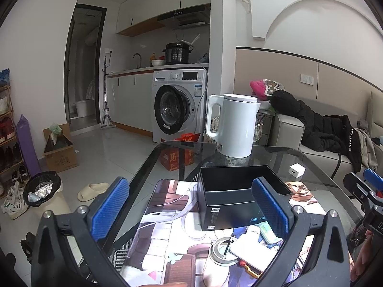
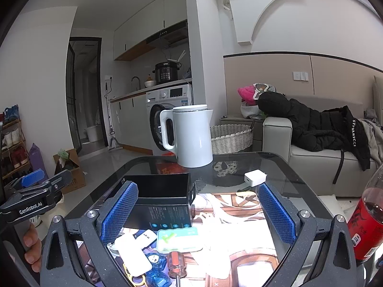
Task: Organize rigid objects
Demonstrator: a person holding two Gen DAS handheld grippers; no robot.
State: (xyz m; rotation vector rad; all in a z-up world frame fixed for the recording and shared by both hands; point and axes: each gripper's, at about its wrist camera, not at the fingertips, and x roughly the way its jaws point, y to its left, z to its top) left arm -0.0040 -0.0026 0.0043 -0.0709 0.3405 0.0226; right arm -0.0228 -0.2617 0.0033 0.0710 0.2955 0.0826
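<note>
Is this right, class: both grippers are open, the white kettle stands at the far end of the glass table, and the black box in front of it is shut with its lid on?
One thing is wrong: the black box has no lid on; the left wrist view shows its open, empty inside. The rest holds: the left gripper and right gripper are open, and the white kettle stands at the glass table's far end.

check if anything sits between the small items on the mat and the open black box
Nothing visible does. The small items lie just in front of the open black box, which looks empty. Both hand-held grippers are open above them.
</note>
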